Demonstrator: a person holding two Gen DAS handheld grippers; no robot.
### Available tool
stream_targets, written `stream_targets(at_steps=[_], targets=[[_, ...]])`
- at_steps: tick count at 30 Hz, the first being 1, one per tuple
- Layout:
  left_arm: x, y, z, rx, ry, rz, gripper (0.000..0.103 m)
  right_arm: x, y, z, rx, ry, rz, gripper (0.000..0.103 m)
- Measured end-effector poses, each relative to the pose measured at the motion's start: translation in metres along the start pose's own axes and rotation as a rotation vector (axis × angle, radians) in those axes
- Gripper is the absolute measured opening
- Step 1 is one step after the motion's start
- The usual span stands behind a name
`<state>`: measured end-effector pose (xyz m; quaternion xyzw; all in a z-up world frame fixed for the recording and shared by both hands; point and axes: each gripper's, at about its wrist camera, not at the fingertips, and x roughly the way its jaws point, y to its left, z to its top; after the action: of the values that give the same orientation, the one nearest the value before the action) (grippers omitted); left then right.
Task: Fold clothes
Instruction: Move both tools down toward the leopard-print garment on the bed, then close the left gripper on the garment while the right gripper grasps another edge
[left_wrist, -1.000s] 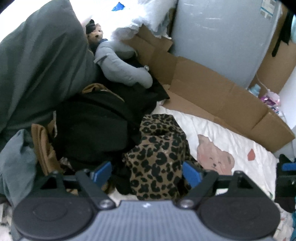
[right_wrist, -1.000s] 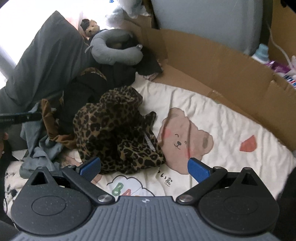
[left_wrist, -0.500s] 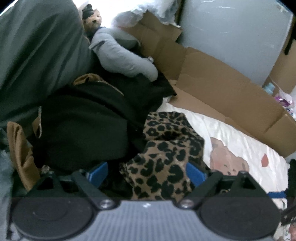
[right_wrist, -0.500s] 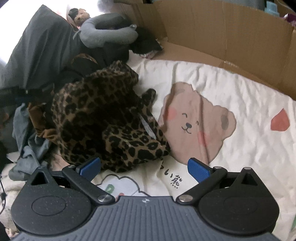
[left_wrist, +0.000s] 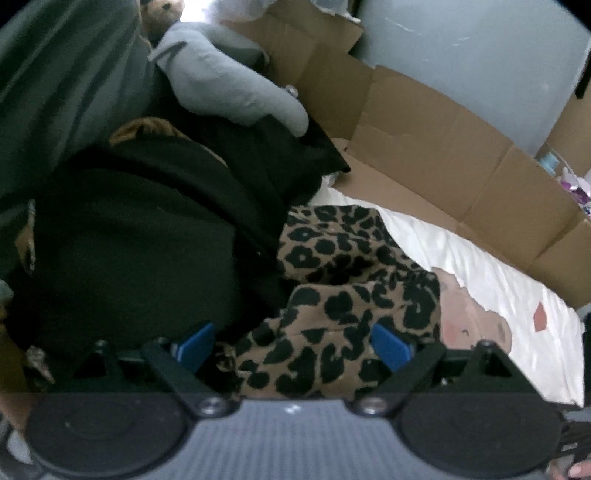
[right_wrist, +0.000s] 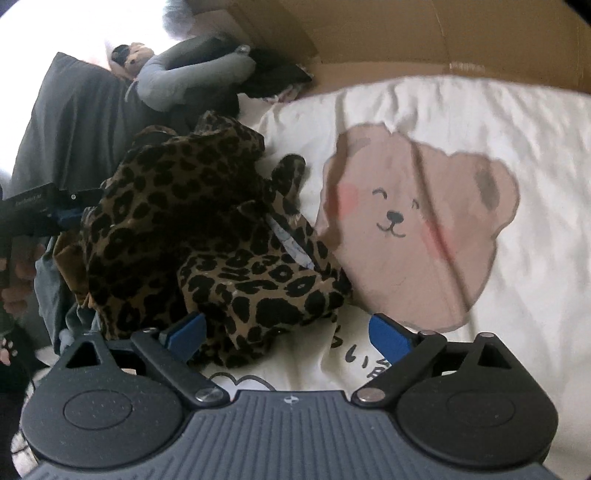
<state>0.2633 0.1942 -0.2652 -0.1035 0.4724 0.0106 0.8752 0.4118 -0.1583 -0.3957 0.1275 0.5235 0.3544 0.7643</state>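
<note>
Leopard-print garment (right_wrist: 207, 236), crumpled on the bed sheet (right_wrist: 480, 110) left of its bear print, now fills both views as the left hand-held gripper (left_wrist: 293, 347) gapes over it, empty, while the right hand-held gripper (right_wrist: 286, 332), jaws closing, straddles its near edge, so pickup looks imminent.

Bear-print white sheet (right_wrist: 461, 122) under me, cardboard (left_wrist: 436, 125) lining grey wall (left_wrist: 472, 48); bright window light top left.
</note>
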Motion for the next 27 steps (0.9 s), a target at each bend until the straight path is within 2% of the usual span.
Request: stream_targets(at_steps=[2,4,7,8,9,10,12,14,15,18,19,22,24,26,27], targets=[[0.003,0.0,-0.002,0.001,0.001,-0.017,0.092,0.007,-0.003,-0.001,0.011,0.007,0.014,0.089],[0.005,0.0,-0.004,0.012,-0.003,-0.022,0.086,0.012,-0.004,-0.002,0.018,0.004,0.021,0.078],[0.002,0.0,-0.007,0.026,-0.011,-0.013,0.074,0.019,-0.001,-0.002,0.008,0.002,0.024,0.068],[0.001,0.0,-0.008,0.029,-0.012,-0.01,0.064,0.021,0.0,-0.001,0.002,0.002,0.024,0.067],[0.0,0.0,-0.009,0.031,-0.013,-0.006,0.053,0.023,0.002,0.0,-0.004,0.001,0.023,0.061],[-0.001,0.001,-0.009,0.032,-0.015,0.008,0.047,0.025,0.004,0.0,-0.01,0.001,0.022,0.053],[-0.004,0.003,-0.01,0.025,-0.018,0.027,0.017,0.027,0.008,0.003,-0.014,-0.007,0.021,0.037],[-0.007,0.005,-0.011,0.014,-0.019,0.033,0.013,0.028,0.011,0.006,-0.013,-0.01,0.018,0.031],[-0.009,0.005,-0.011,0.01,-0.019,0.036,0.009,0.029,0.012,0.007,-0.016,-0.011,0.015,0.031],[-0.016,0.007,-0.015,0.012,-0.021,0.065,0.006,0.03,0.014,0.013,-0.007,-0.018,-0.01,0.034],[-0.019,0.009,-0.016,0.002,-0.023,0.074,0.006,0.029,0.013,0.014,0.008,-0.026,-0.009,0.048],[-0.027,0.016,-0.021,-0.033,-0.024,0.1,0.005,0.025,0.005,0.019,0.068,-0.058,0.014,0.075],[-0.032,0.019,-0.026,-0.048,-0.022,0.112,0.005,0.027,0.0,0.021,0.109,-0.065,0.034,0.081],[-0.036,0.02,-0.032,-0.05,-0.021,0.117,0.005,0.032,-0.006,0.023,0.153,-0.064,0.048,0.081],[-0.038,0.021,-0.035,-0.051,-0.02,0.12,0.005,0.036,-0.009,0.023,0.177,-0.064,0.052,0.074]])
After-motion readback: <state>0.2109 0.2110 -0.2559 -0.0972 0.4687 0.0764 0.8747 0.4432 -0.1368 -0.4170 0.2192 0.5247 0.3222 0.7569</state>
